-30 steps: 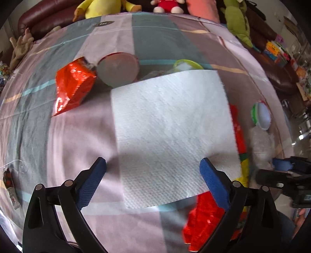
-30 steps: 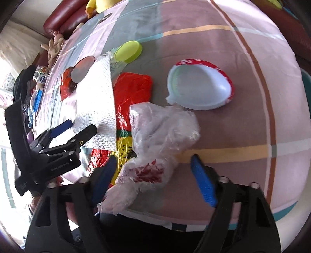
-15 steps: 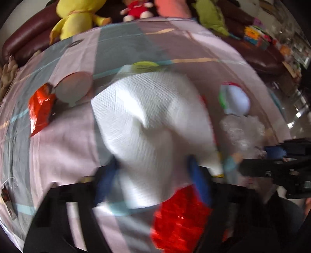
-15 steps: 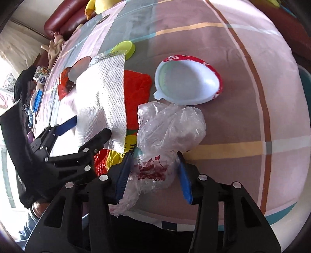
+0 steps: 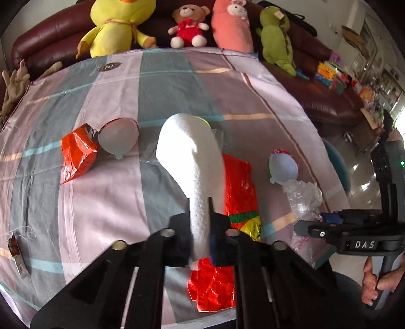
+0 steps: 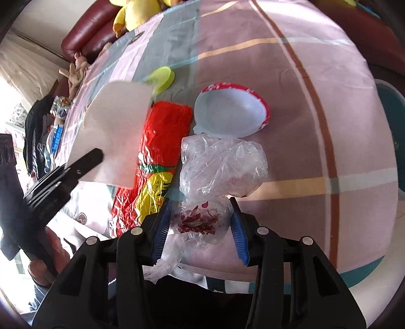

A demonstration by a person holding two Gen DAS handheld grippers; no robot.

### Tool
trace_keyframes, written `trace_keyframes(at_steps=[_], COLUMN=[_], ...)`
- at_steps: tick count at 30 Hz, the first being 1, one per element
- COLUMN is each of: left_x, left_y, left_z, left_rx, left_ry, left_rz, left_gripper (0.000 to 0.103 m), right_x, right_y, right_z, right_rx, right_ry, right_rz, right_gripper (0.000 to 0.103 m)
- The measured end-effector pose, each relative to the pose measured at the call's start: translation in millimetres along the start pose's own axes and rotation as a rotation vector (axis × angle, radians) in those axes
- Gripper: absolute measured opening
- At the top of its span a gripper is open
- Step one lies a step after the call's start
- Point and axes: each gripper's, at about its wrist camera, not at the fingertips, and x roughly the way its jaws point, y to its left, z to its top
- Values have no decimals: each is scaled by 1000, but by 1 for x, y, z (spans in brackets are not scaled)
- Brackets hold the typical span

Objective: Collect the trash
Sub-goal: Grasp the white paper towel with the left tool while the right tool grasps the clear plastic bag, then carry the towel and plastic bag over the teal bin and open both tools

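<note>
My left gripper (image 5: pixel 198 202) is shut on a white paper towel (image 5: pixel 192 151), which hangs folded and lifted off the striped tablecloth (image 5: pixel 106 202). The towel (image 6: pixel 119 126) also shows in the right wrist view, above a left finger (image 6: pixel 86 162). My right gripper (image 6: pixel 200 210) is near the table's front edge. Its blue pads press both sides of a crumpled clear plastic bag (image 6: pixel 222 164) with a red print. Between the two lies a long red and yellow snack wrapper (image 6: pixel 162 141).
A white bowl with a red rim (image 6: pixel 233 114) lies just beyond the bag, with a yellow-green lid (image 6: pixel 162 78) further back. To the left lie a red foil wrapper (image 5: pixel 78 154), a second bowl (image 5: pixel 119 136) and a small packet (image 5: pixel 17 253). Plush toys (image 5: pixel 114 22) line the sofa behind.
The left jaws closed on the flat paper towel and lifted it, so it now hangs folded. The right jaws narrowed around the plastic bag.
</note>
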Motion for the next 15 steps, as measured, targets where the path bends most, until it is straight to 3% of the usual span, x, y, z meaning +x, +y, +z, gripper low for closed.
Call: trace_keyframes(at_steps=[7,15], left_x=[-21,-29], left_y=[-22,-77], left_z=[7,39], left_rx=[31,120], left_ry=[-53,-101], left_rz=[-19,-70], left_gripper=[4,4], right_x=[-20,-67], right_y=[-13,-56], right_z=[-2,9], right_rx=[44,148], right_ry=[-46,-161], right_rz=[29,21], right_gripper=[42,42])
